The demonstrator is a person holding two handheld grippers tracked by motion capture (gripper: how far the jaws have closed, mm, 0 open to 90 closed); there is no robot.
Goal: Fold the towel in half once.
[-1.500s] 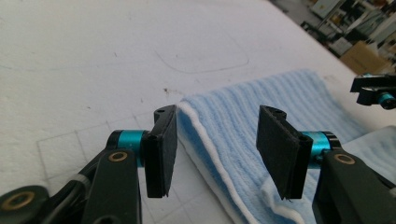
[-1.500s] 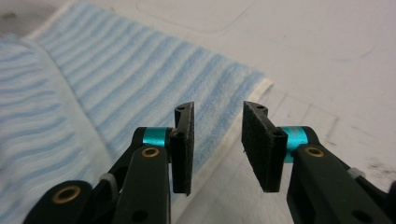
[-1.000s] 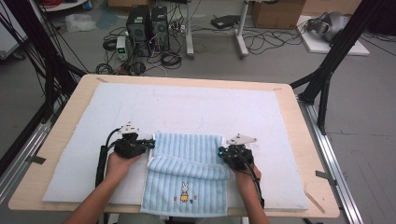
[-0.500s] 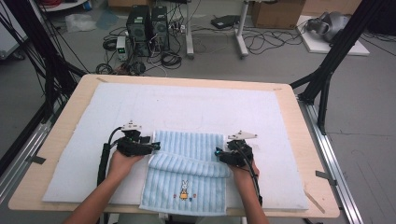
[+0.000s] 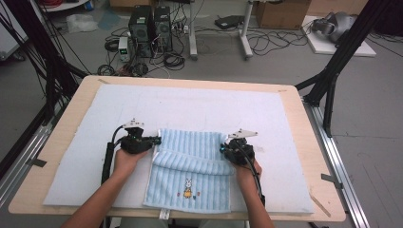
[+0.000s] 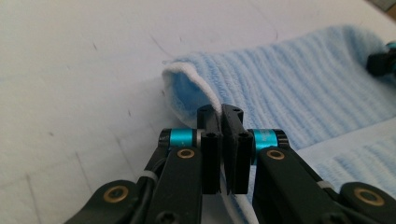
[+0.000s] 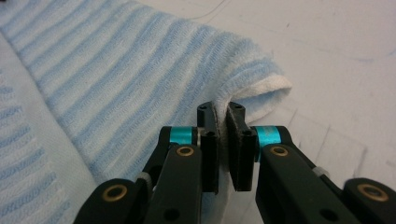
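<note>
A light blue striped towel [image 5: 190, 168] with a small rabbit picture lies at the front middle of the table, its far part folded over toward me. My left gripper [image 5: 156, 140] is shut on the towel's left edge. In the left gripper view the white hem of the towel [image 6: 299, 88] is pinched between the jaws of my left gripper [image 6: 220, 114]. My right gripper [image 5: 223, 148] is shut on the right edge. In the right gripper view the towel [image 7: 140, 70] bunches between the jaws of my right gripper [image 7: 221, 112].
A pale blue mat [image 5: 199, 107] covers the wooden table [image 5: 71, 102]. Black frame legs [image 5: 332, 71] stand at both sides. Computer boxes [image 5: 149, 23] and cables lie on the floor beyond the far edge.
Both grippers have carried the folded towel edge toward me, so the fold covers more of the towel and the rabbit picture sits closer to the fold.
</note>
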